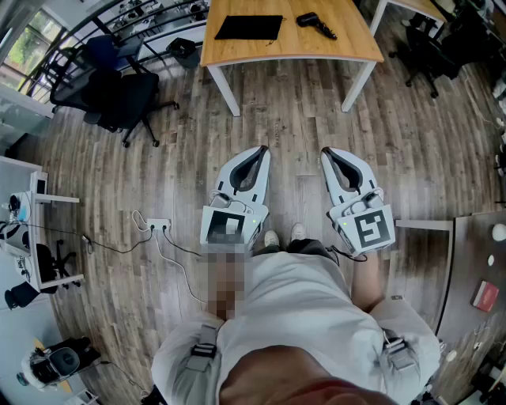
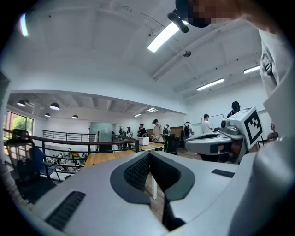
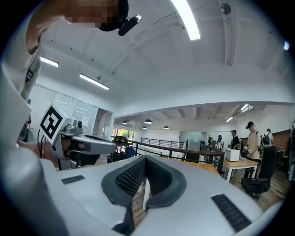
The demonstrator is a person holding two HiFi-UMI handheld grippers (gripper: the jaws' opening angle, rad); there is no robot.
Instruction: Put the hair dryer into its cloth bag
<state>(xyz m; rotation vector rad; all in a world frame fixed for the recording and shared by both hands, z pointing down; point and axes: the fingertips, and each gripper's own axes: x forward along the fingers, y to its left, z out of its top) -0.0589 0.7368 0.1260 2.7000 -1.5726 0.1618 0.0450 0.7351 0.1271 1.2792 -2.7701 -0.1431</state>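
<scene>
A black cloth bag (image 1: 248, 27) lies flat on the wooden table (image 1: 288, 49) far ahead in the head view. The black hair dryer (image 1: 316, 24) lies to its right on the same table. Both grippers are held level over the floor, well short of the table. My left gripper (image 1: 260, 149) is shut, its tips meeting with nothing between them (image 2: 150, 154). My right gripper (image 1: 326, 151) is shut and empty too (image 3: 145, 159). Each gripper view shows the other gripper alongside. The dryer and bag do not show in the gripper views.
A black office chair (image 1: 118, 99) stands left of the table and another (image 1: 431, 51) stands right of it. A power strip (image 1: 158, 225) with cables lies on the wooden floor at the left. A dark desk (image 1: 474, 269) is at the right. People (image 2: 156, 131) stand in the background.
</scene>
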